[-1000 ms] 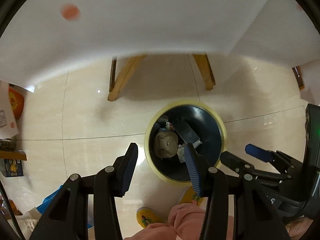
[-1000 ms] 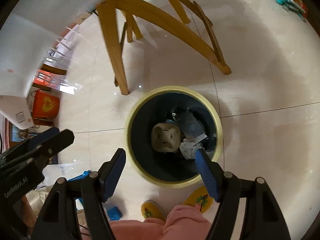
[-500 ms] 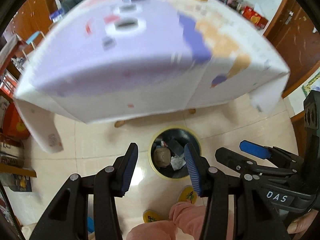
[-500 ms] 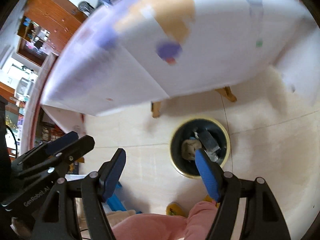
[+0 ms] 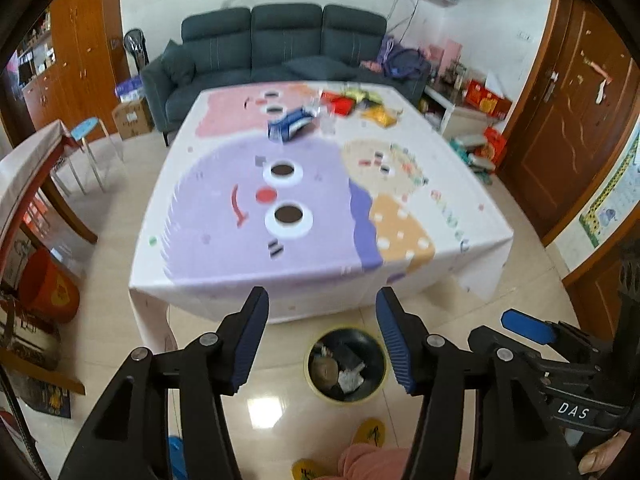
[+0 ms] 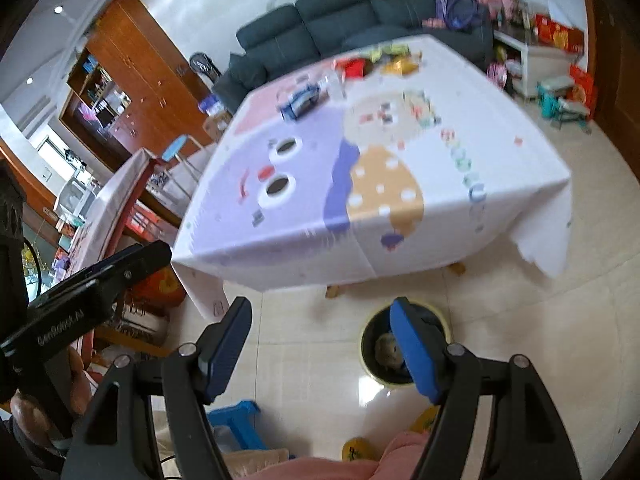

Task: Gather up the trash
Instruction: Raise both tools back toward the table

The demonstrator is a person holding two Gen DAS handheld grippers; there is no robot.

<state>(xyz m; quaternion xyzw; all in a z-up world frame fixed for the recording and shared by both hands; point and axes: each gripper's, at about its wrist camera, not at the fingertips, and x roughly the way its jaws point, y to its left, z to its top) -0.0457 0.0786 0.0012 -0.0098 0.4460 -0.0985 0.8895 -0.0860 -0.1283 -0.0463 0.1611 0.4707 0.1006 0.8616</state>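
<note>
Two hand-held grippers agape — trash bin (image 5: 346, 364) upright, mouth up.

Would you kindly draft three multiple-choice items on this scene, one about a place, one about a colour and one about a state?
1. Where is the trash bin?
A. On the table
B. On the floor by the table's near edge
C. On the sofa

2. What colour is the sofa?
A. Dark grey
B. Red
C. Yellow

3. What state is the left gripper in?
A. Shut on a wrapper
B. Shut on nothing
C. Open and holding nothing

Answers:
1. B, the bin stands on the tiles just below the hanging tablecloth.
2. A, its cushions read dark grey behind the table.
3. C, the blue pads stand wide apart with nothing between them; the right gripper is open too, while the blue packet and other wrappers lie at the table's far end.
</note>
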